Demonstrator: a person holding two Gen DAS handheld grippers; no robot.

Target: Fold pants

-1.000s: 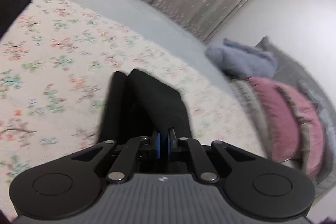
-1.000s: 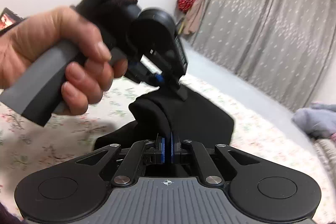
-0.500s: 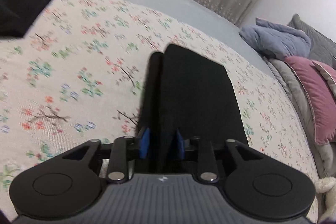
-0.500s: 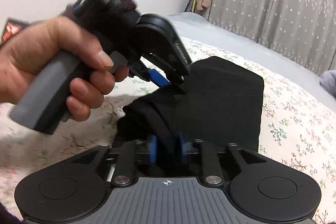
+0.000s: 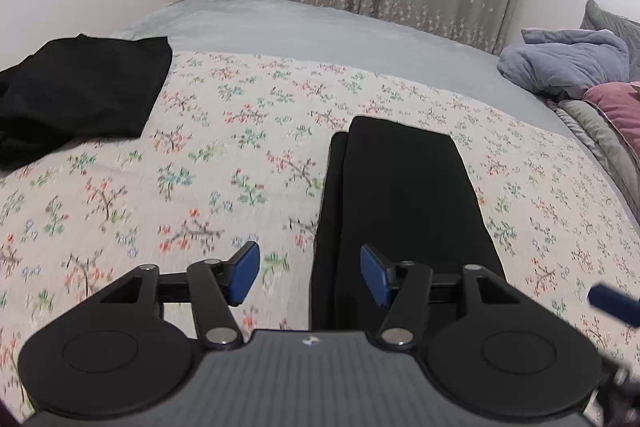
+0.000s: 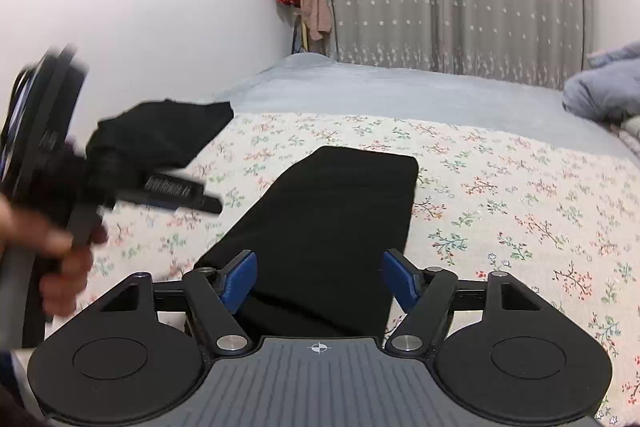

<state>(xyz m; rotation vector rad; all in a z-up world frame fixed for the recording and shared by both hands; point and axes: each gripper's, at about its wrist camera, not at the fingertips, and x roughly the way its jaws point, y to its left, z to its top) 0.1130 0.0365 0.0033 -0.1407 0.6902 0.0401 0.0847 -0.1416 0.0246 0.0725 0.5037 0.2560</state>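
**Inspector:** Working left to right. At far left a second dark garment (image 5: pixel 80 91) lies loosely heaped where the floral bedspread (image 5: pixel 200 163) meets the grey sheet (image 5: pixel 304 27). It is not part of this fold, as far as I can judge.

**Clerk:** And the left tongs?

**Inspector:** The left tongs (image 5: pixel 310 277) stand wide apart with nothing between the blue pads (image 5: pixel 244 273). The near end of the pants (image 5: pixel 400 203) sits just ahead of them, under the right-hand pad.

**Clerk:** Condition of the pants?

**Inspector:** Black, matte, folded into one long narrow panel lying flat on the bedspread, running away from the cameras. An under-layer shows along the left edge, slightly out of line with the top layer. The far end is squared off.

**Clerk:** The right side?

**Inspector:** The right tongs (image 6: pixel 320 281) are likewise spread and empty, hovering over the near end of the panel. In that view the left tool is blurred at the frame's edge, so I cannot read its detail there. Further right, a blue-grey blanket (image 5: pixel 568 63) and a pink pillow (image 5: pixel 616 107) lie well apart from the work.

**Clerk:** Handling?

**Inspector:** In my judgement, soft, light and limp; it will sag and the layers may slide. Take hold at the two near corners, pinching through all layers, then carry them over to the far end. The offset left edge wants aligning.
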